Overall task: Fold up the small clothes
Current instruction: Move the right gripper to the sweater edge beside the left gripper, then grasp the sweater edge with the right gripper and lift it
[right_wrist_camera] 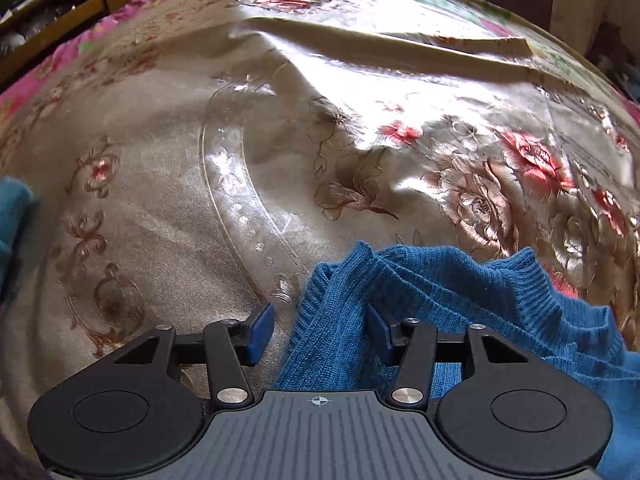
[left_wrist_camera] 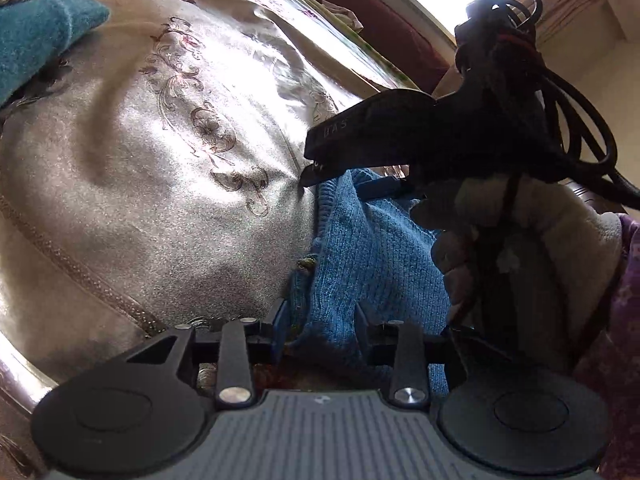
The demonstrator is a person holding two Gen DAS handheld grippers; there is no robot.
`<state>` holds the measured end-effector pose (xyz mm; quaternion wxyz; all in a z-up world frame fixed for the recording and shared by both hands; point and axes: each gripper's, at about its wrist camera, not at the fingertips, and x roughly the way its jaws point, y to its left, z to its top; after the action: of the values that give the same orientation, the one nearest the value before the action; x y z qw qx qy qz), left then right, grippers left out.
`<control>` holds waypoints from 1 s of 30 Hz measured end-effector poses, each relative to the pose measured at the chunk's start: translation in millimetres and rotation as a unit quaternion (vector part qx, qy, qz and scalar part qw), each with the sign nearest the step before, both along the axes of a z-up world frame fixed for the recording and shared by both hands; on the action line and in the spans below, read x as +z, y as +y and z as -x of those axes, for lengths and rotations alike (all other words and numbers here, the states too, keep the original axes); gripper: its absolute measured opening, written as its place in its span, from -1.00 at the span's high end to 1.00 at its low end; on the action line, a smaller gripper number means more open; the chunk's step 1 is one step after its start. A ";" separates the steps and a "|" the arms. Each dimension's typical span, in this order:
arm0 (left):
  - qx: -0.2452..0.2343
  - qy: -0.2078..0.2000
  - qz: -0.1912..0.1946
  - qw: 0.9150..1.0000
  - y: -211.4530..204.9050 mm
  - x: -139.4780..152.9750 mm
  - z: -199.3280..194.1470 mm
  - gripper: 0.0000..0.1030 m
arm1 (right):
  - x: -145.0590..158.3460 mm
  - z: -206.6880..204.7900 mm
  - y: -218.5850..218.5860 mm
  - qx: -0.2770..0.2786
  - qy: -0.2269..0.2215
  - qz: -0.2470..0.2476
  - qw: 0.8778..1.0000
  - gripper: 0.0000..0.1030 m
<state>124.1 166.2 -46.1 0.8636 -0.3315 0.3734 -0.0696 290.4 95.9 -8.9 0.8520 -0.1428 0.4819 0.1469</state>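
My left gripper (left_wrist_camera: 322, 330) pinches a bunched fold of the blue knit sweater (left_wrist_camera: 372, 248). My right gripper (right_wrist_camera: 320, 330) stands wide, sweater hem between its pads. Satin floral bedspread (right_wrist_camera: 168, 208) lies beyond; teal cloth (left_wrist_camera: 36, 36) far left.

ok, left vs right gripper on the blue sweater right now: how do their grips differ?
The left gripper has knit bunched between both fingers; the right gripper stands wider, with a bare gap beside its left finger. On the left, the blue sweater fills the opening; on the right, it only drapes against one finger. Both have blue pads and sit low over the satin bedspread.
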 end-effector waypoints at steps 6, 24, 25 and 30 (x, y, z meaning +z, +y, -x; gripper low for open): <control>0.004 -0.012 -0.027 1.000 -8.1 4.1 2.9 0.15 | 4.4 -1.2 -13.4 0.006 -0.003 0.002 1.000 0.72; -0.011 -0.043 -0.080 0.996 -40.0 6.3 7.1 -0.14 | 58.1 11.0 -74.9 -0.016 -0.004 -0.126 0.992 0.80; -0.013 -0.039 -0.084 0.996 -42.6 7.0 6.8 -0.05 | 60.6 11.9 -79.3 -0.018 -0.004 -0.133 0.991 0.80; -0.015 -0.041 -0.071 0.997 -52.0 15.6 6.7 0.41 | 75.8 18.6 -109.1 -0.026 -0.003 -0.170 0.985 0.80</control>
<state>117.3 114.2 -30.5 0.8984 -0.2606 0.3467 -0.0691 271.8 -13.2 66.9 0.8691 0.0167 0.4504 0.2037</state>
